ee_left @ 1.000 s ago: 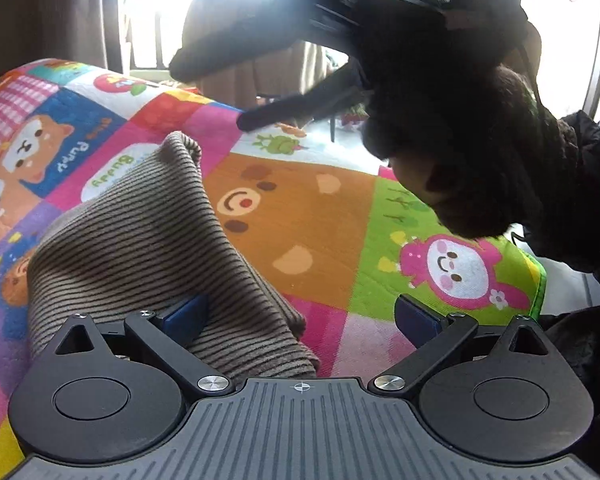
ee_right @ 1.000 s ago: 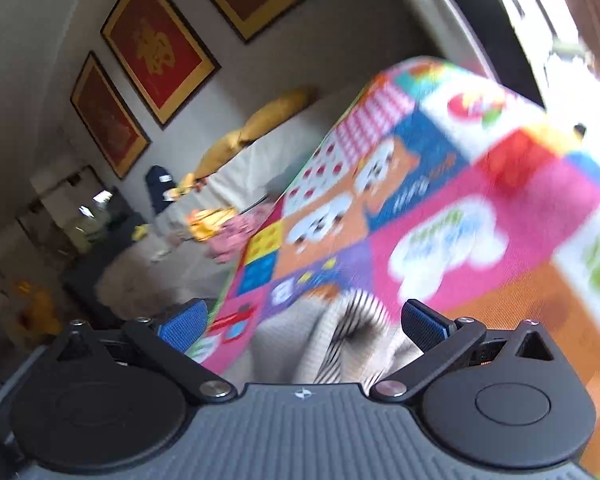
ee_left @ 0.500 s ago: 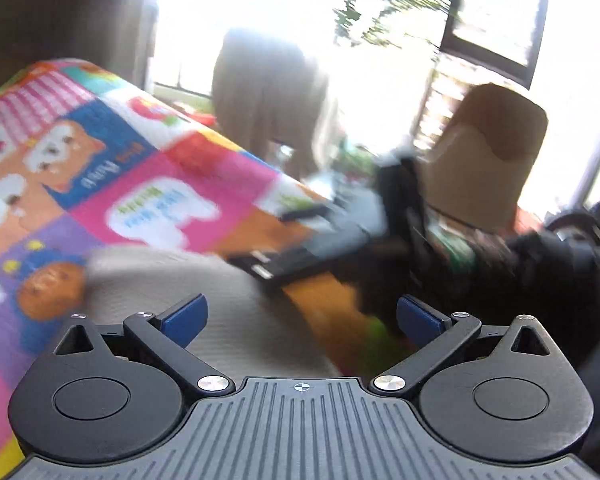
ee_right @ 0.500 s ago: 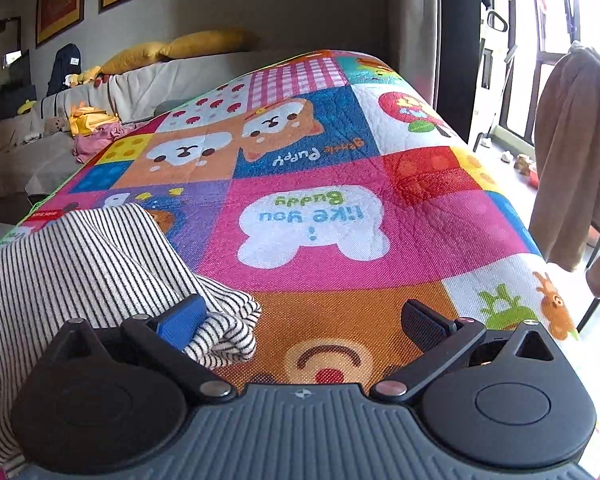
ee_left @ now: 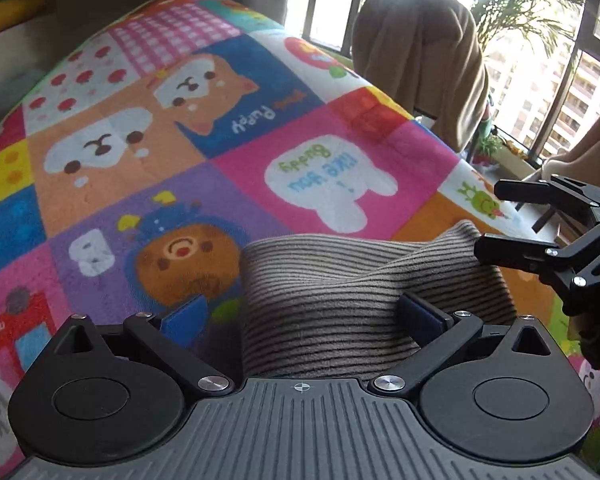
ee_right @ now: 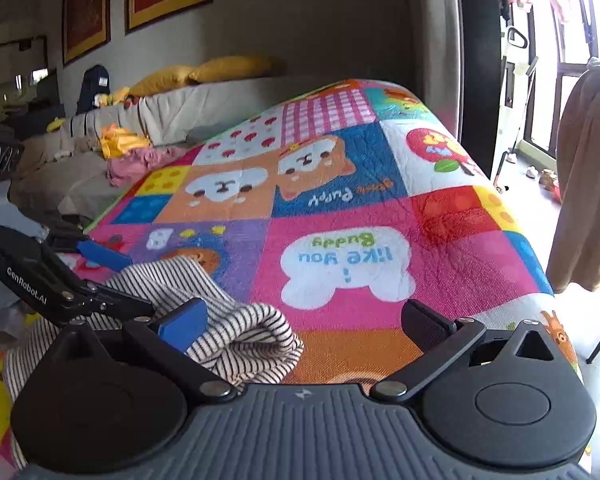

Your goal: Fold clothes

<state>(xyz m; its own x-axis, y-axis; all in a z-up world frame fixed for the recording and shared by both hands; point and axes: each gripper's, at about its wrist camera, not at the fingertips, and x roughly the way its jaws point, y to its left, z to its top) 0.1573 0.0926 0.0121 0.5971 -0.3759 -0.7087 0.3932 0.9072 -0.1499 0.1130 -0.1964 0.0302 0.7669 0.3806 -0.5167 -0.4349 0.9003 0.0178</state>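
Left wrist view: left gripper (ee_left: 304, 314) spread over the striped garment (ee_left: 352, 292) on the cartoon play mat (ee_left: 228, 128); right gripper (ee_right: 304, 318), likewise spread, at the garment's edge.

The right gripper (ee_right: 302, 320) is hovering with jaws spread wide above the cartoon patchwork play mat (ee_right: 440, 248). A striped garment (ee_right: 236, 332) is lying bunched against its blue left finger pad (ee_right: 184, 322). The left gripper (ee_right: 100, 276) is reaching over the garment.
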